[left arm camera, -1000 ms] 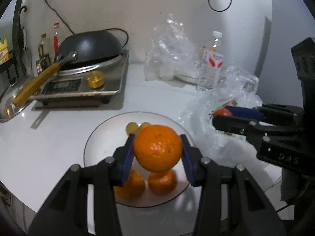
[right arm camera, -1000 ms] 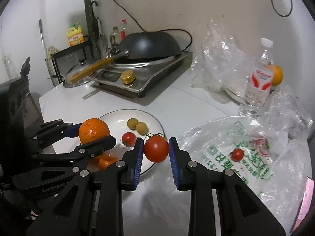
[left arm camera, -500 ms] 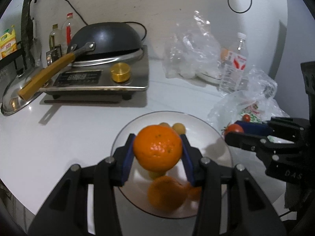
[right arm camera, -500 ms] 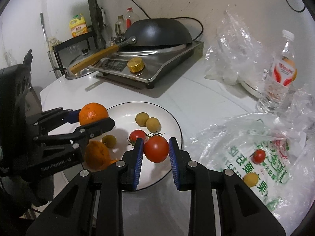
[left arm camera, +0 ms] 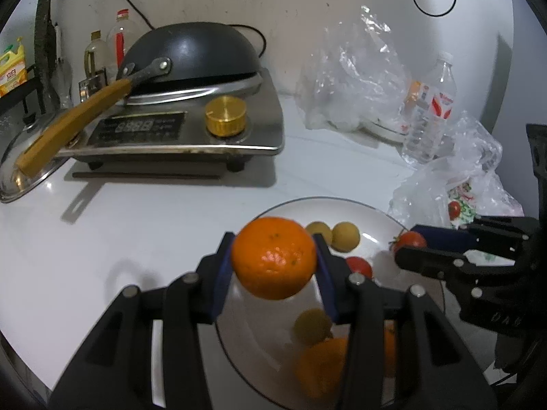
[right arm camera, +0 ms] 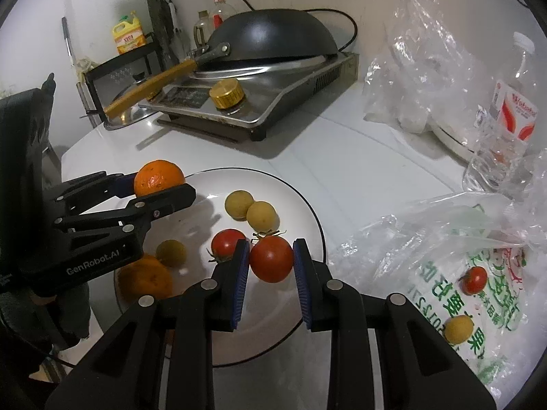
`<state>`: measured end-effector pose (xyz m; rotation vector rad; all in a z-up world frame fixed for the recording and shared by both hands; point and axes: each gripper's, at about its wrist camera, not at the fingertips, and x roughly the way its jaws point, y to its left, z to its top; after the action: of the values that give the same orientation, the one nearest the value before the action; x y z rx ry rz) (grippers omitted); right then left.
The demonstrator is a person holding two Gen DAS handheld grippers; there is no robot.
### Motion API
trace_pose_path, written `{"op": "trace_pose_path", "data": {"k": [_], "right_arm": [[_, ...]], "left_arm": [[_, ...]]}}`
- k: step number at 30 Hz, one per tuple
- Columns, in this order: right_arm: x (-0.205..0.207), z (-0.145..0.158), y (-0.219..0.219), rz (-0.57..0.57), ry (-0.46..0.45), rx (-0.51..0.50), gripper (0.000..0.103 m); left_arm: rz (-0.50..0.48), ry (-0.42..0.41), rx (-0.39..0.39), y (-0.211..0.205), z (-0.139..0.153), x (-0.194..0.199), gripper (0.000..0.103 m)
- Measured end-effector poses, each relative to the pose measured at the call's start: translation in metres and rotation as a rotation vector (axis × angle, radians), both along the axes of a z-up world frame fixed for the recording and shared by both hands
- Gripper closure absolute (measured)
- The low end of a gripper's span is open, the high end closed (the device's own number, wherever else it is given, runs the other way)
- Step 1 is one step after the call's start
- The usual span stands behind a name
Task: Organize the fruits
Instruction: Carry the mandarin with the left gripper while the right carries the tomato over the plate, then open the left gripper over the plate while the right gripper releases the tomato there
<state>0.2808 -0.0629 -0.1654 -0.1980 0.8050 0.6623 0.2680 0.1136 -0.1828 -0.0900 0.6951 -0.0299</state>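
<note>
both tools tilt down over the plate (right arm camera: 309, 210): the left tool (left arm camera: 273, 263) clamps an orange (left arm camera: 273, 256) above its left rim, the right tool (right arm camera: 270, 266) clamps a tomato (right arm camera: 271, 262) above its right part.

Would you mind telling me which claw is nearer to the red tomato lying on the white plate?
Right. The right claw, gripping its own tomato, sits just beside the plate's tomato; the left claw, gripping an orange, is over the plate's far left edge.

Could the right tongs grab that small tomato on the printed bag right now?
Probably not: the right tongs are already shut on a tomato over the plate; nothing covers the bag's tomato.
</note>
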Motion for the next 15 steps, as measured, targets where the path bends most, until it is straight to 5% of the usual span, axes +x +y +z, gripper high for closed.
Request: {"op": "trace_pose_path", "data": {"k": [15], "right_arm": [[0.013,-0.015,0.004,0.000,0.040,-0.007,0.075]], "left_arm": [[-0.019,0.062,0.001,-0.006,-0.011,0.014,0.058]]}}
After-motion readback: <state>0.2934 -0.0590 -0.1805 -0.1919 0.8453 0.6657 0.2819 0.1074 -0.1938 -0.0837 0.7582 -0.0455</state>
